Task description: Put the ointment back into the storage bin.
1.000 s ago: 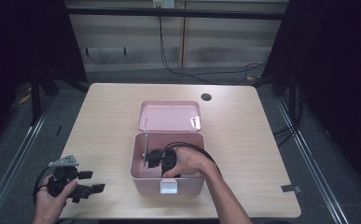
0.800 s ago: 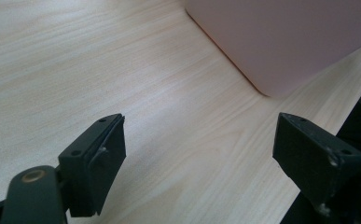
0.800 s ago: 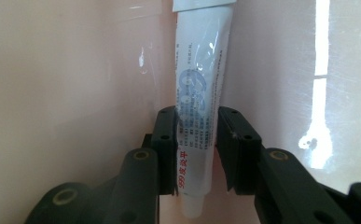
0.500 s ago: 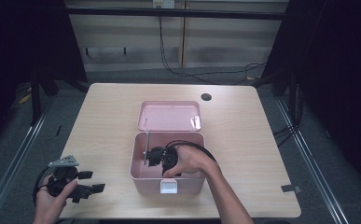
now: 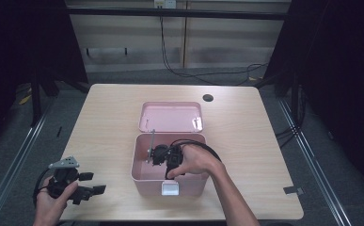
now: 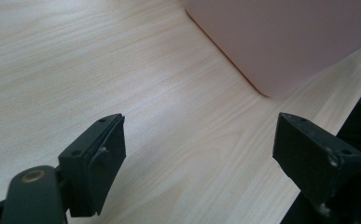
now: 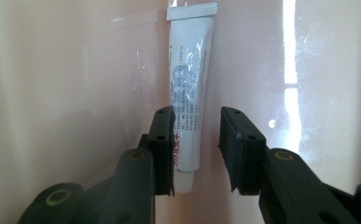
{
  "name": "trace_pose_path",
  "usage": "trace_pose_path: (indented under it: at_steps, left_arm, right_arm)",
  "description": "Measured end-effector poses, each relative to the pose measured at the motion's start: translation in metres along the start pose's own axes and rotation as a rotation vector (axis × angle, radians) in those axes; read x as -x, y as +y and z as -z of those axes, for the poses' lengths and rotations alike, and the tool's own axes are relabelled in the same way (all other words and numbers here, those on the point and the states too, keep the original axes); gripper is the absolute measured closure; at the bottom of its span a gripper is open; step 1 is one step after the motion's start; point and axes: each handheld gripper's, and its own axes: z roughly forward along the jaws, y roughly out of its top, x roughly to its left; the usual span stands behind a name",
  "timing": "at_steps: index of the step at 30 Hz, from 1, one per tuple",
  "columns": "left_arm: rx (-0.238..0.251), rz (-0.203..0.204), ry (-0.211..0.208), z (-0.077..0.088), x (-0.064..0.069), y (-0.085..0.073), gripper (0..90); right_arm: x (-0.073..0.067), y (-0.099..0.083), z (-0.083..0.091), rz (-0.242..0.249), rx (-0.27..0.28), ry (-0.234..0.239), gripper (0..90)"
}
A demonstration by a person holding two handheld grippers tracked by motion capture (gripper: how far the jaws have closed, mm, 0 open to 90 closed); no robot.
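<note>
A white tube with blue print lies on the floor of the open pink box, its cap end toward me. My right gripper reaches into the box and straddles the tube's lower end. Its jaws have just been opening: the left pad sits beside the tube and the right pad stands clear of it. In the high view a hand holds this gripper inside the box. My left gripper rests at the table's front left corner, jaws wide open over bare wood.
The box's pink lid lies folded back flat behind it. A white latch sits on the box's front wall. A cable hole is at the table's far side. The box corner lies ahead of the left gripper.
The right hand has shifted only slightly inside the box. The left hand and its gripper have stayed where they were.
</note>
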Motion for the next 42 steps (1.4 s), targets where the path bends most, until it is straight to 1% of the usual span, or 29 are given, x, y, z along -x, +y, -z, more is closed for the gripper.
trace_pose_path:
  at_steps: [2,3,4,7,8,10,13,14,15,16,17,19,20,21,28,31,32,35,36,39,40,41,42]
  left_arm:
    - [0.0,0.0,0.001,0.0,0.0,0.0,17.1]
    - [-0.001,0.0,0.002,0.0,0.0,0.0,17.0]
    - [0.0,-0.001,0.002,0.0,0.0,0.0,17.1]
    - [0.0,-0.001,0.003,0.0,0.0,0.0,17.1]
    - [0.0,0.0,0.001,0.0,0.0,0.0,17.1]
    - [0.0,0.0,0.001,0.0,0.0,0.0,17.0]
    - [0.0,0.0,0.001,0.0,0.0,0.0,17.1]
    - [0.001,0.001,0.0,0.0,0.0,0.0,17.1]
    - [0.001,0.001,0.0,0.0,0.0,0.0,17.0]
    - [0.001,0.001,0.0,0.0,0.0,0.0,17.1]
    - [0.001,0.001,-0.001,0.0,0.0,0.0,17.1]
    - [0.0,0.0,0.0,0.0,0.0,0.0,17.1]
    - [0.0,-0.001,0.0,0.0,0.0,0.0,17.1]
    - [0.0,0.0,0.001,0.0,0.0,0.0,17.0]
    - [-0.001,0.0,0.002,0.0,0.0,0.0,17.0]
    - [-0.002,-0.001,0.004,0.0,0.0,0.0,17.1]
    - [-0.004,-0.003,0.004,-0.001,0.0,0.0,17.1]
    - [-0.003,-0.003,0.004,0.0,0.0,0.0,17.1]
    - [-0.004,-0.003,0.004,0.0,0.0,0.0,17.0]
    - [-0.005,-0.002,0.003,-0.001,0.0,0.0,17.1]
    - [-0.005,-0.001,0.003,-0.001,0.0,0.0,17.1]
    - [-0.005,-0.001,0.003,-0.001,0.0,0.0,17.1]
    - [-0.004,-0.002,0.003,-0.001,0.0,0.0,17.0]
  right_arm:
    - [0.0,-0.002,0.003,0.001,0.013,-0.011,66.4]
    - [0.0,-0.003,0.004,0.009,0.021,-0.016,66.4]
    - [-0.001,-0.004,0.006,0.0,0.03,-0.022,66.3]
    - [-0.001,-0.005,0.008,0.002,0.035,-0.025,66.3]
    - [-0.003,-0.005,0.011,0.0,0.031,-0.046,65.7]
    - [-0.004,-0.005,0.014,0.014,0.045,-0.059,65.1]
    - [-0.007,-0.005,0.019,0.005,0.044,-0.068,65.1]
    - [-0.009,-0.006,0.024,0.006,0.061,-0.081,65.0]
    - [-0.009,-0.006,0.024,0.006,0.061,-0.081,65.0]
    - [-0.011,-0.008,0.028,0.009,0.082,-0.088,64.9]
    - [-0.011,-0.009,0.029,0.011,0.086,-0.093,65.0]
    - [-0.011,-0.01,0.029,0.005,0.09,-0.096,65.1]
    - [-0.012,-0.013,0.032,-0.012,0.093,-0.103,65.3]
    - [-0.011,-0.015,0.034,0.001,0.099,-0.108,65.5]
    - [-0.014,-0.022,0.043,-0.02,0.15,-0.135,65.9]
    - [-0.015,-0.026,0.047,-0.027,0.157,-0.137,65.9]
    - [-0.014,-0.029,0.049,-0.021,0.164,-0.146,65.9]
    - [-0.015,-0.032,0.054,-0.022,0.16,-0.158,66.0]
    - [-0.016,-0.035,0.06,-0.023,0.165,-0.164,66.4]
    - [-0.018,-0.037,0.065,-0.026,0.164,-0.17,66.7]
    - [-0.019,-0.039,0.07,-0.016,0.155,-0.18,67.0]
    - [-0.019,-0.039,0.07,-0.016,0.155,-0.18,67.0]
    - [-0.021,-0.04,0.076,-0.013,0.15,-0.184,67.0]
